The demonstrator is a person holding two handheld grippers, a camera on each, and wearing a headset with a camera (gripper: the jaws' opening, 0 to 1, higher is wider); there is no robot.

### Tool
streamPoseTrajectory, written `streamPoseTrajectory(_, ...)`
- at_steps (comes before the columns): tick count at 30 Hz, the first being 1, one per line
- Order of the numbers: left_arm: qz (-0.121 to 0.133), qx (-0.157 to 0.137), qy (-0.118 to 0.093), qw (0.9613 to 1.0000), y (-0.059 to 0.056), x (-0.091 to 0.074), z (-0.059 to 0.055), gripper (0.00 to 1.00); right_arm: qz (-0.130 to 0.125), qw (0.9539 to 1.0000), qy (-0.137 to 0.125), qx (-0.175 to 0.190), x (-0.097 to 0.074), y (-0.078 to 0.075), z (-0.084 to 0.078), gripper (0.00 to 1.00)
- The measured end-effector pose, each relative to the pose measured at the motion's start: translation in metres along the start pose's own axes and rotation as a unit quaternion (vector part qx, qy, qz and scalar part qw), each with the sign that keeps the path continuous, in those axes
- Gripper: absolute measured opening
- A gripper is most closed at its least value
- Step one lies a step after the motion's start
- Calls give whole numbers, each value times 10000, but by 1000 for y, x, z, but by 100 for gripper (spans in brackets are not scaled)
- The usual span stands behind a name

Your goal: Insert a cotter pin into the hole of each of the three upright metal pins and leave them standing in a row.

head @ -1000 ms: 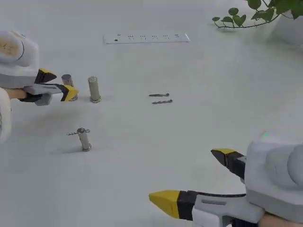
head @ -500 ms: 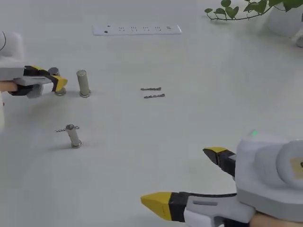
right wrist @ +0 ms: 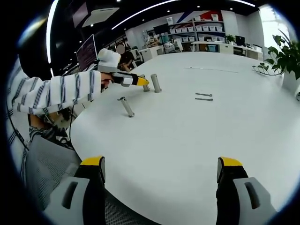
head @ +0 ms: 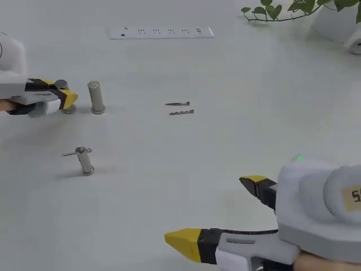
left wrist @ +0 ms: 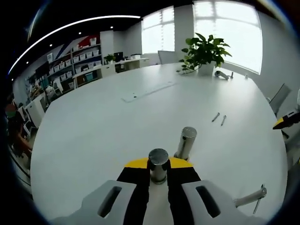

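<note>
Clamping my left claw (head: 63,93) on the metal pin (left wrist: 158,160) nearest the table's (head: 237,73) left edge, I risk tipping it. The jaws pinch only its upper part, and a sideways tug could knock it into the second pin (head: 95,97) just beside it. The third pin (head: 84,161), nearer the front edge, already carries its cotter pin (head: 70,153); two loose cotter pins (head: 177,104) lie toward the middle. My right claw (head: 208,210) hangs wide open and empty over the front edge. A second ago my left jaws stood apart around the pin — now they've closed.
</note>
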State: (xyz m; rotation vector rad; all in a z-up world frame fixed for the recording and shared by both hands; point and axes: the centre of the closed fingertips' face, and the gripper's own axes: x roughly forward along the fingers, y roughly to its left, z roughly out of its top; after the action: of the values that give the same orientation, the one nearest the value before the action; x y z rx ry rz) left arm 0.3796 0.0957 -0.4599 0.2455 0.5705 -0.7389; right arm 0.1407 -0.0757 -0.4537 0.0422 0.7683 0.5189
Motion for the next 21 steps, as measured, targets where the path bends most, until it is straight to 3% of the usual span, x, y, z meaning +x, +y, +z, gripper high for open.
streamPoseTrajectory(11,24,70,-397,9992,-10,-38,33,9,80,9998,-113,-138,0,5,6,98)
streamPoseTrajectory(14,-65,157,-468,9988,-20,-52,41,9,105,9997,-99,-191,0,6,6,98)
streamPoseTrajectory(16,-114,375,-482,9981,-28,-61,45,9,132,9996,-147,-208,0,7,8,98)
streamPoseTrajectory(21,-329,534,-550,9965,-53,-79,54,9,201,9991,-237,-295,-1,10,14,98)
